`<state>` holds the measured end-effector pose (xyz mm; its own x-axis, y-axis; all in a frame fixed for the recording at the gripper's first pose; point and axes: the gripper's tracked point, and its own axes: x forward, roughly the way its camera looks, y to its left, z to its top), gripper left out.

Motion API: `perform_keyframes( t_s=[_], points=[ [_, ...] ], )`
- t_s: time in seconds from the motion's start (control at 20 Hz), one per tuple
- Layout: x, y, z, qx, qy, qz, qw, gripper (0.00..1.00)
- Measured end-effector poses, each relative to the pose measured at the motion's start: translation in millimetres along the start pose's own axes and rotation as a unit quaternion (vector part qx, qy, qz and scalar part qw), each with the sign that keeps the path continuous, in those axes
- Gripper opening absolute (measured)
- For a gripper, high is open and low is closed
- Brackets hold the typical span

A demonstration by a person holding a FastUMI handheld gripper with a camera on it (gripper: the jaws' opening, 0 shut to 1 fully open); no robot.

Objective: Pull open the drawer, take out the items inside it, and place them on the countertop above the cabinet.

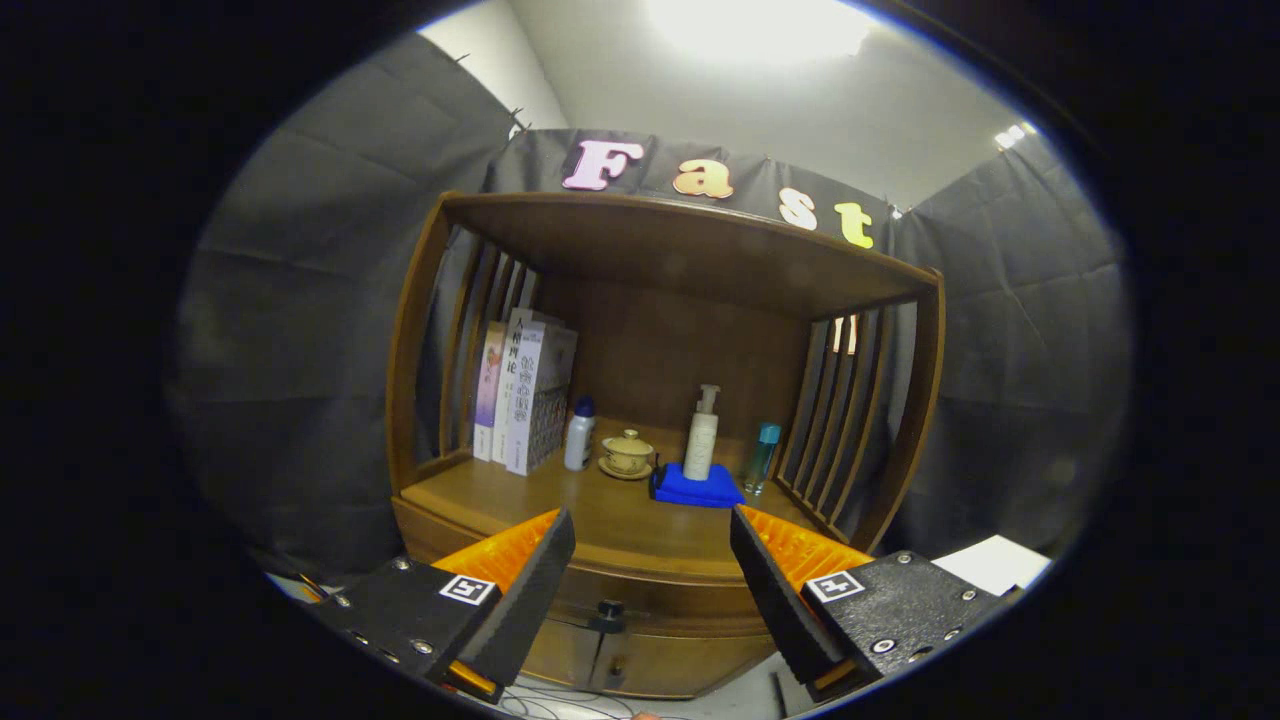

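A wooden cabinet [660, 590] with an open shelf stands ahead of me. Its drawer front [650, 600] sits shut under the countertop [560, 500], with a small dark knob [606, 612] in the middle. My gripper [650, 580] is open, its two fingers spread wide. The knob lies between the fingers, low and slightly beyond them, not touched. Nothing is held. The inside of the drawer is hidden.
On the countertop stand three books [520, 395] at the left, a white bottle with a blue cap [579, 434], a small lidded cup on a saucer [627, 453], a pump bottle [701, 436] on a folded blue cloth [697, 488], and a slim teal bottle [763, 457]. Slatted sides [840, 420] flank the shelf.
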<state>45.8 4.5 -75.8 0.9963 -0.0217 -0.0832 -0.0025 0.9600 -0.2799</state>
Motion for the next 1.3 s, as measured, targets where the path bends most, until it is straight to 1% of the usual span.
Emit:
perform_keyframes(
  t_s=[0.1,0.15,0.35,0.65,0.8,0.95,1.15,1.3],
  points=[
    [7,5,-14,-0.025,0.004,-0.001,1.0,0.95],
    [10,9,-20,-0.027,0.008,0.003,1.0,0.94],
    [19,28,-40,0.004,0.026,0.03,0.999,0.95],
    [48,44,-76,0.023,0.043,0.033,0.998,0.94],
    [63,50,-100,0.036,0.06,0.025,0.997,0.95],
    [68,51,-127,0.06,0.082,0.015,0.995,0.95],
    [80,48,-154,0.078,0.08,-0.007,0.994,0.95],
    [89,54,-172,0.08,0.088,-0.003,0.993,0.95]
  ],
)
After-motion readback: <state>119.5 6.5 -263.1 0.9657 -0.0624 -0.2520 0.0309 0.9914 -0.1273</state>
